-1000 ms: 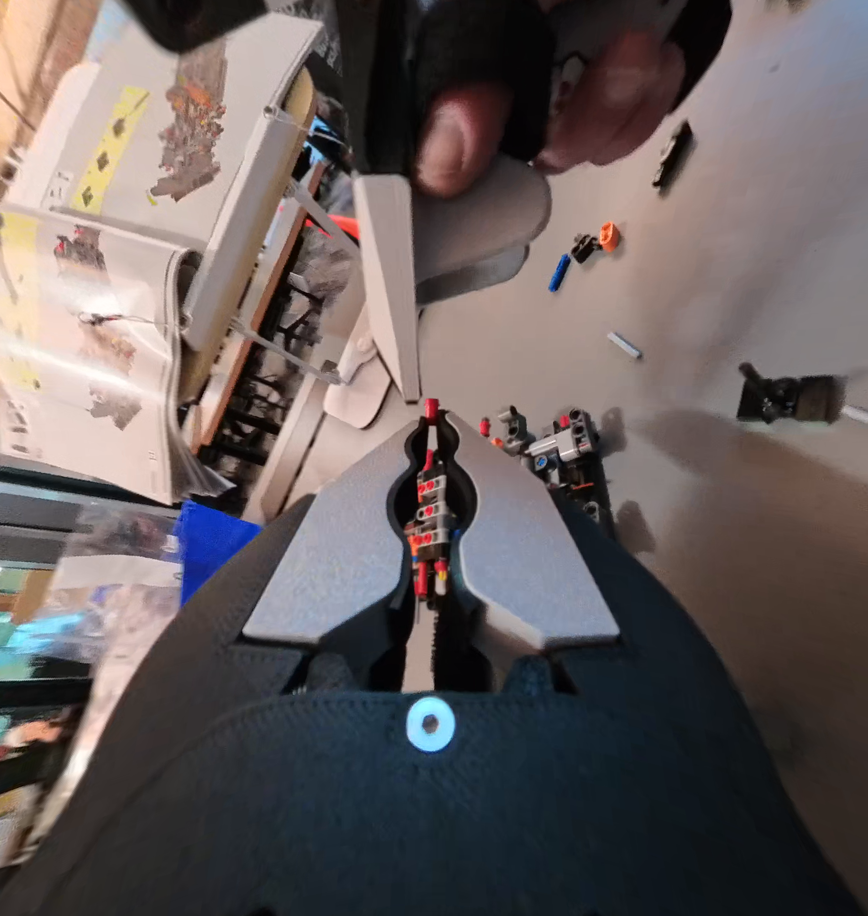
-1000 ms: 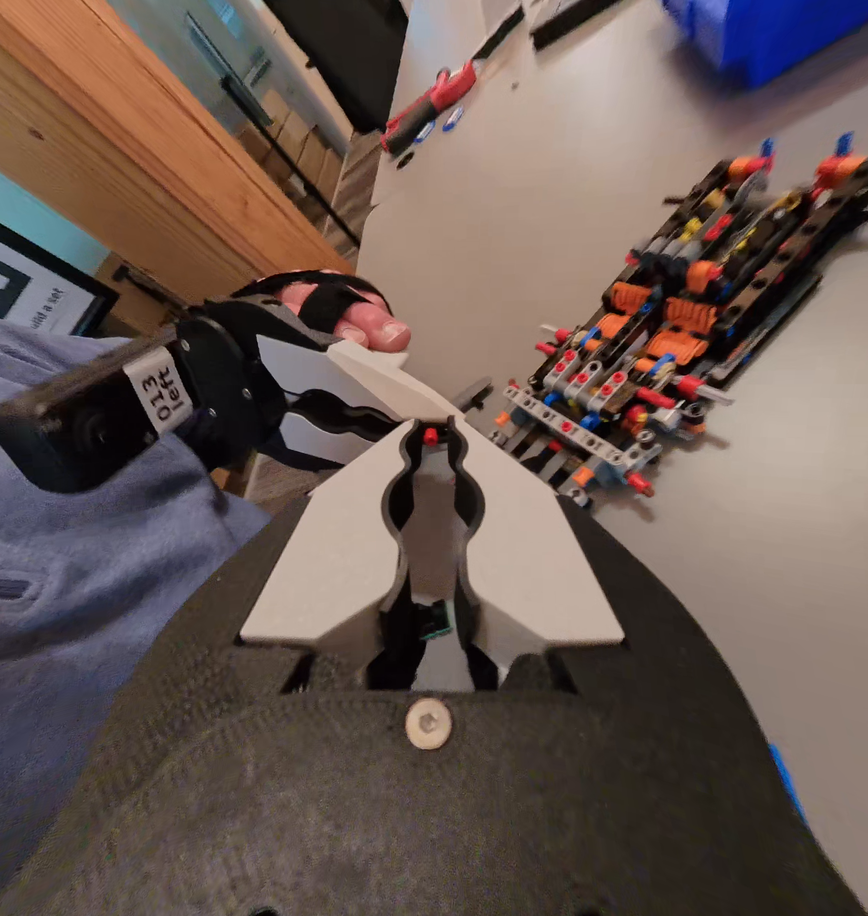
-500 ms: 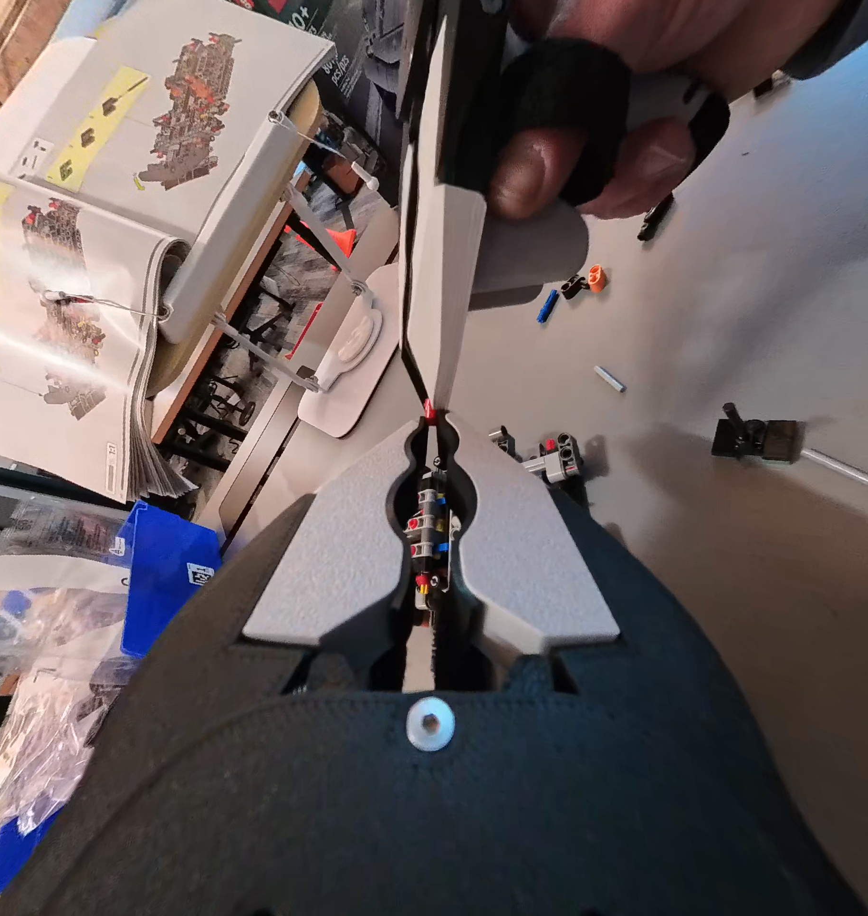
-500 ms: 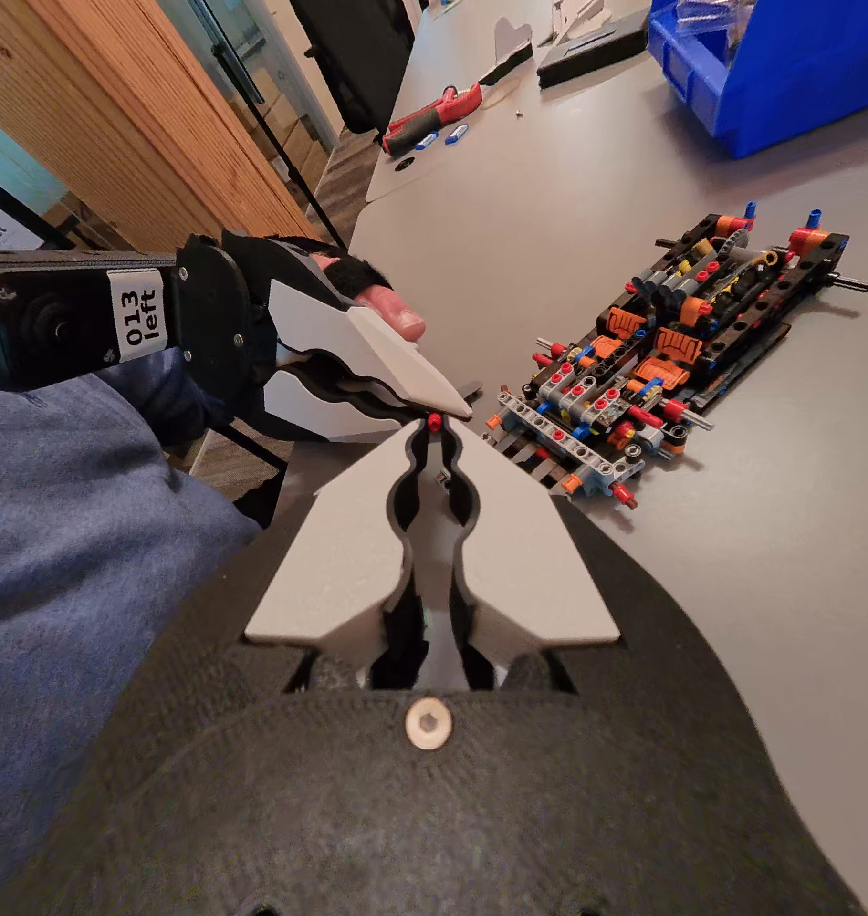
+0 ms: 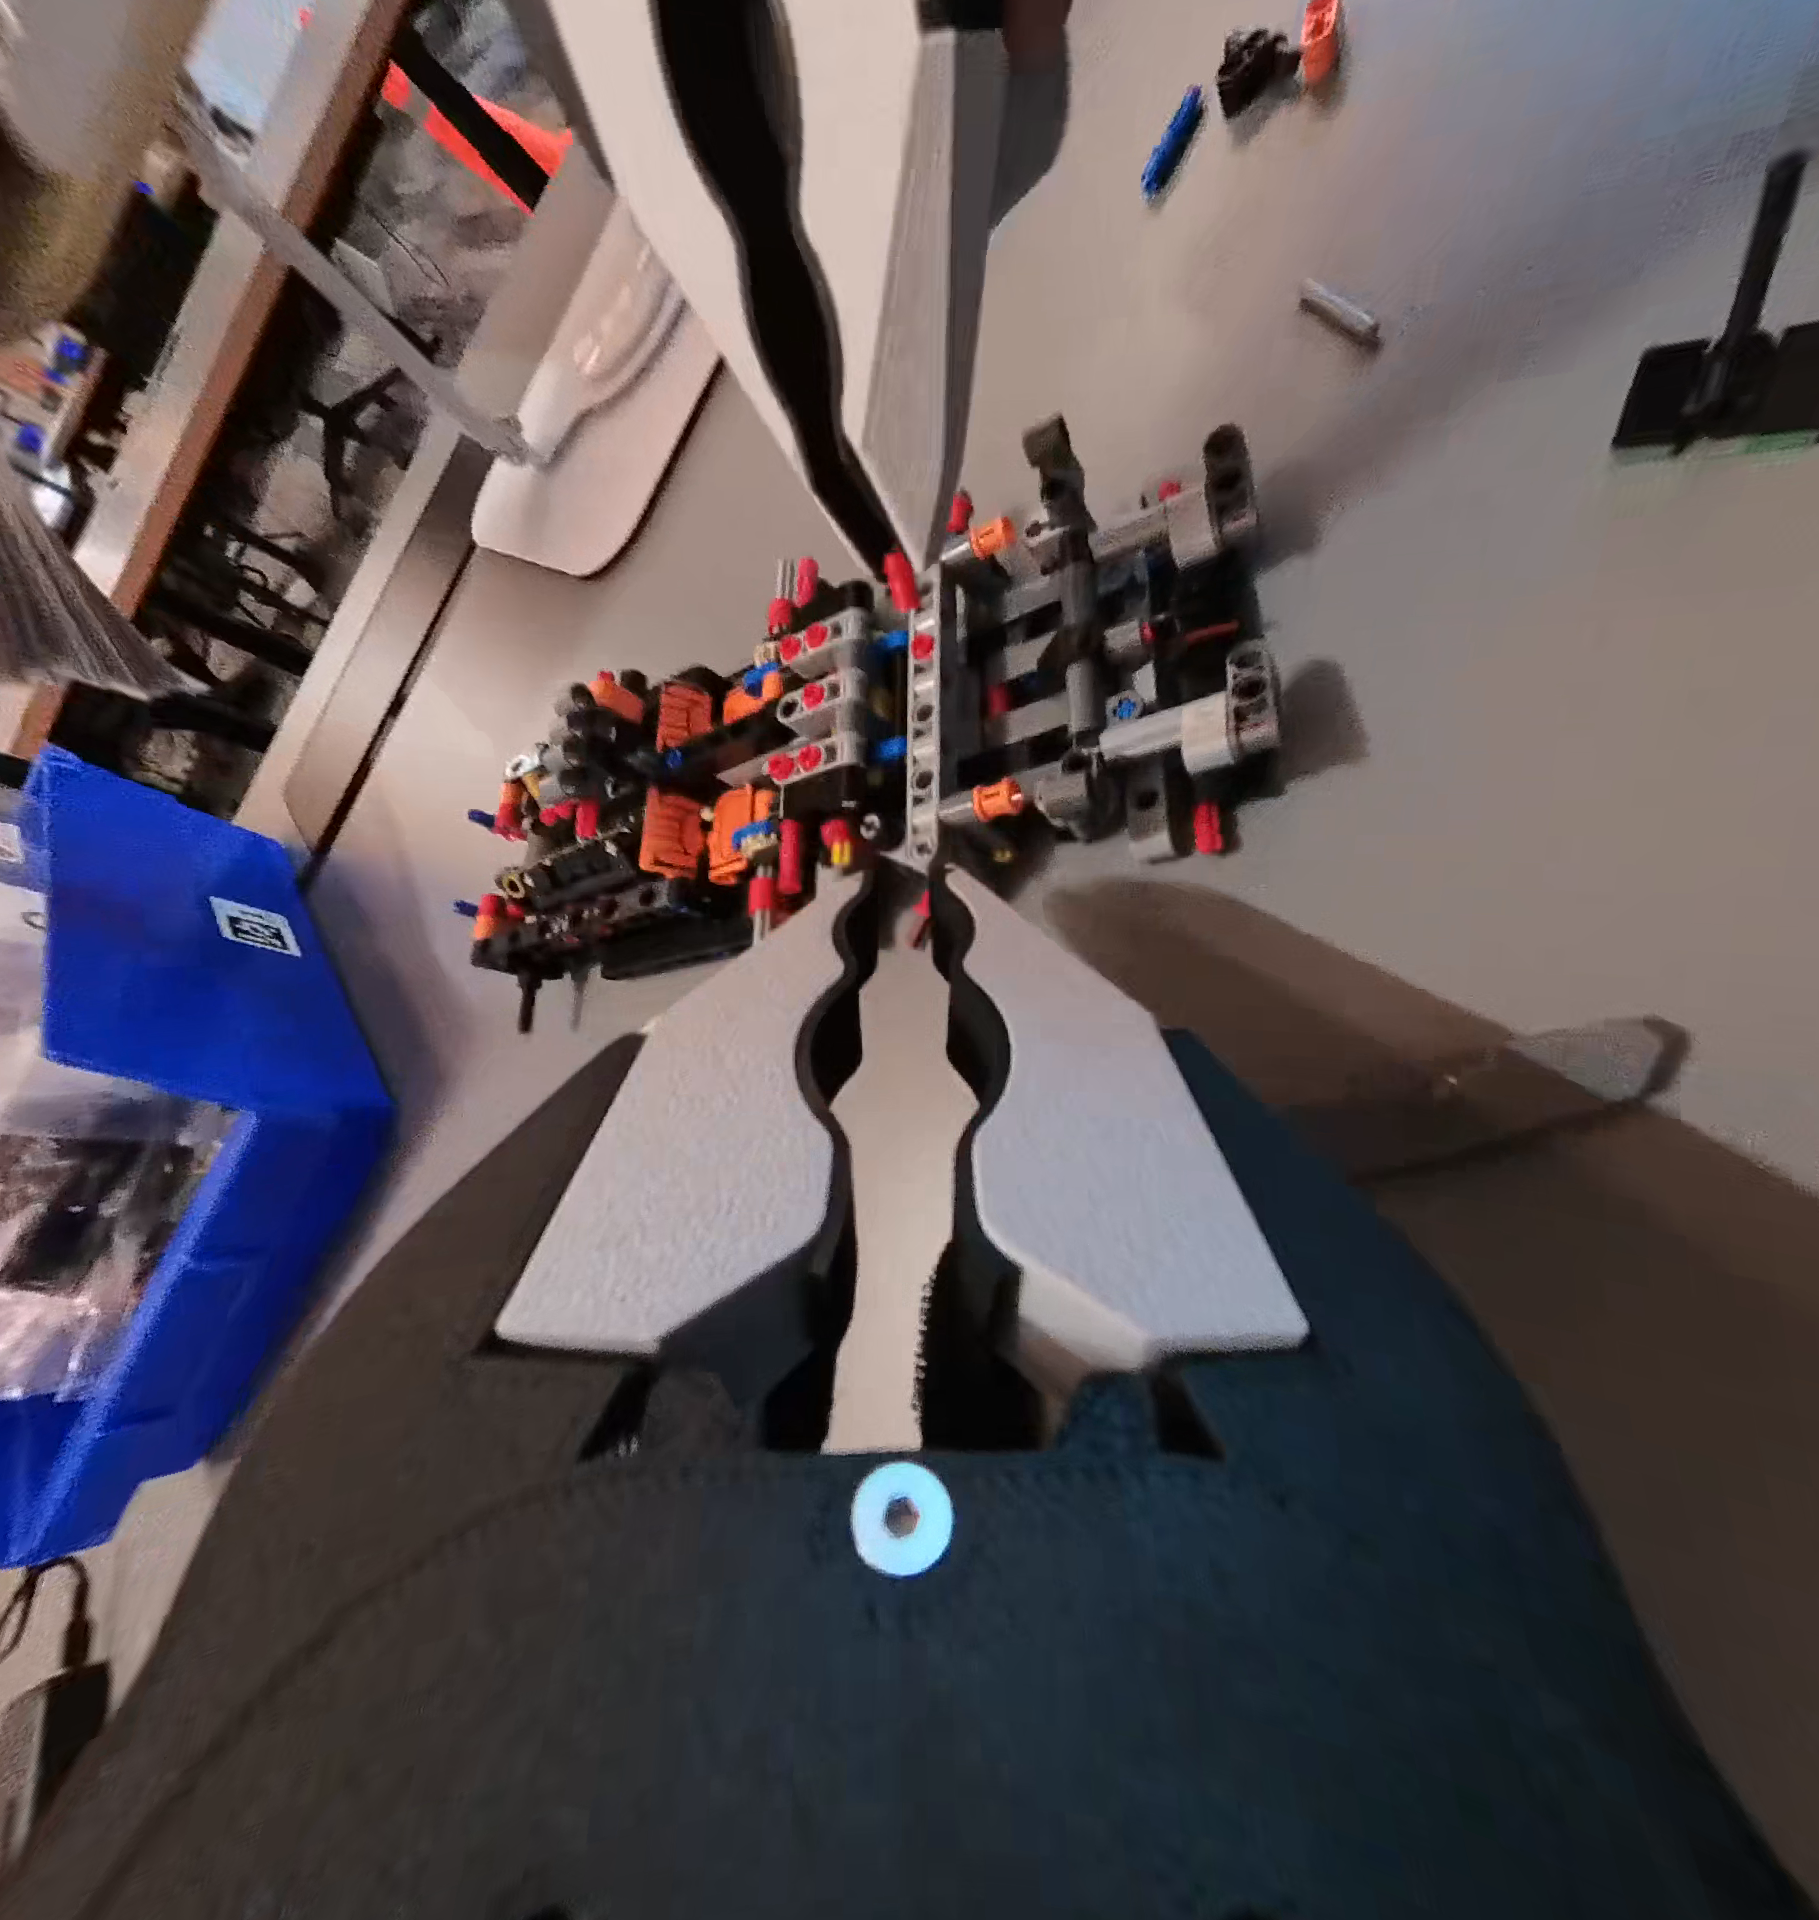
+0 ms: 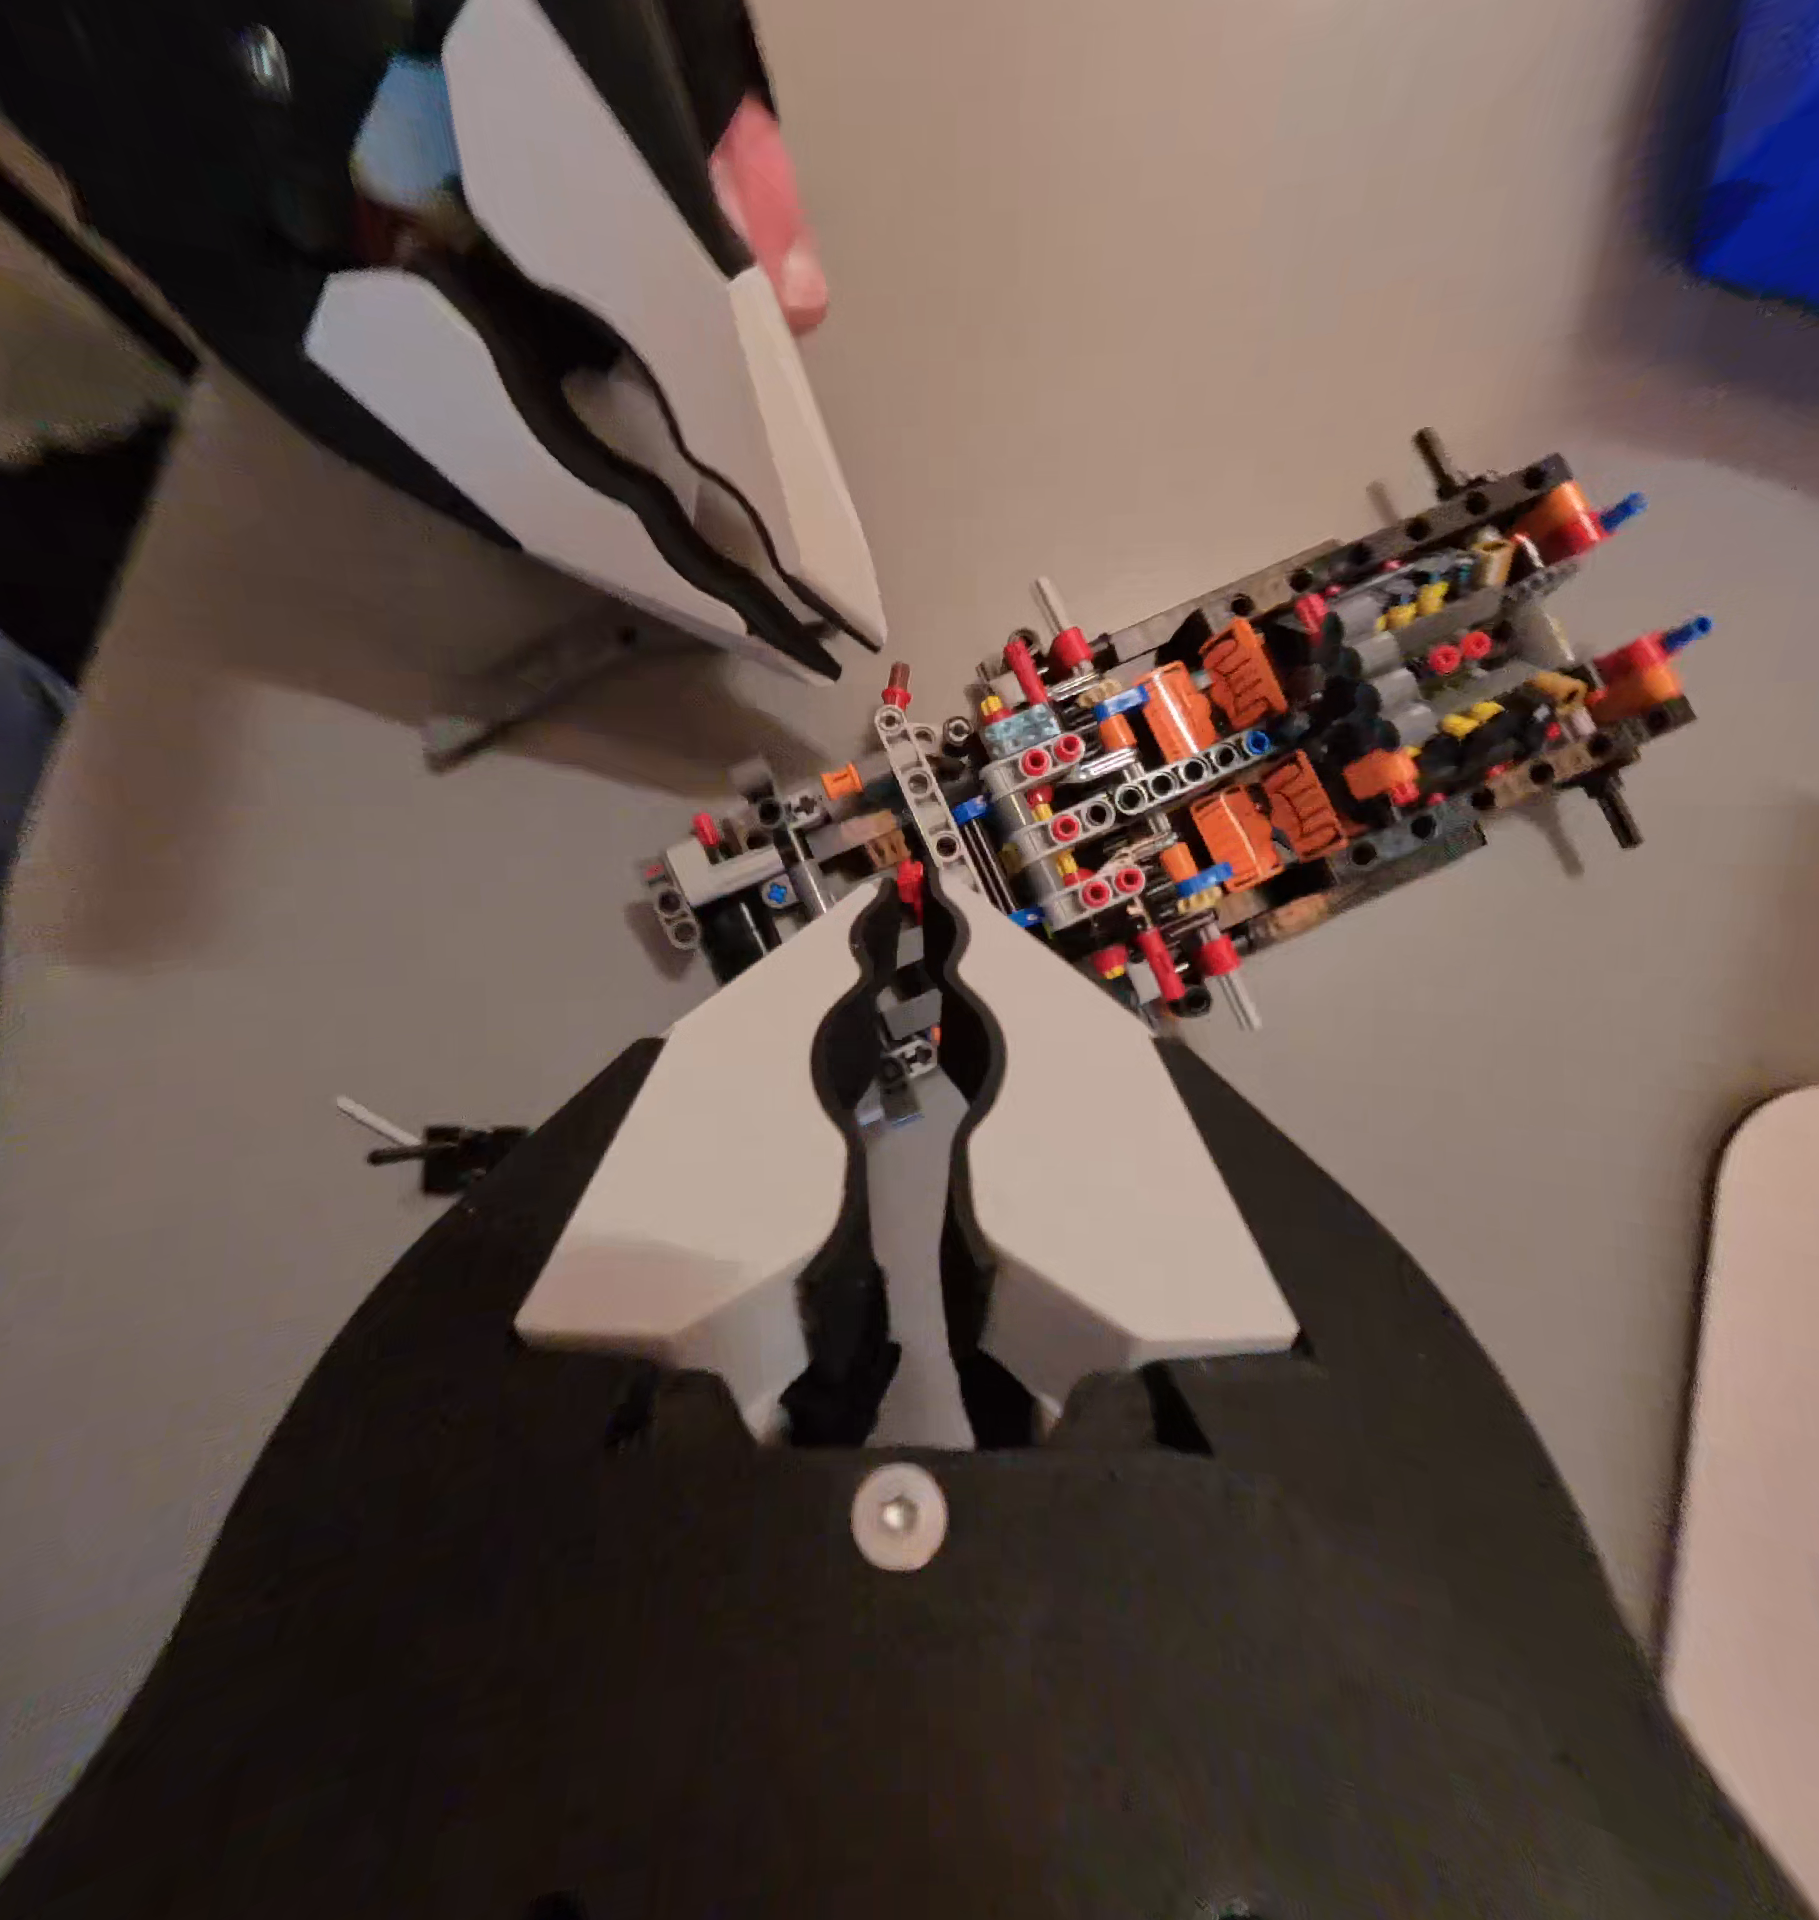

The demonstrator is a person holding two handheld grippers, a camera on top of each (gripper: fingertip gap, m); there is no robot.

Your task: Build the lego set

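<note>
The long lego chassis (image 5: 863, 748), black and grey with orange and red parts, lies on the grey table (image 5: 1507, 727); it also shows in the right wrist view (image 6: 1248, 769). A grey holed beam (image 5: 924, 717) crosses it. My right gripper (image 6: 910, 888) is shut on a red pin (image 6: 910, 883) at one end of the beam (image 6: 920, 779). My left gripper (image 5: 902, 888) stands at the other end, jaws almost closed, with a red pin (image 5: 920, 920) between its tips. In the right wrist view that pin (image 6: 897, 681) sits just past the left gripper (image 6: 855, 655).
A blue bin (image 5: 188, 1039) of bagged parts stands left of the chassis. Loose pieces lie beyond it: a blue pin (image 5: 1170, 140), a grey axle (image 5: 1341, 312), a black part (image 5: 1736, 384). Another black part (image 6: 448, 1148) and a white pad (image 6: 1798, 1455) lie near the right gripper. The left gripper's tips are roughly 6 cm from the right gripper's.
Both grippers came down from meeting tip to tip beside the chassis. They now face each other across it, one at each end of the grey beam.
</note>
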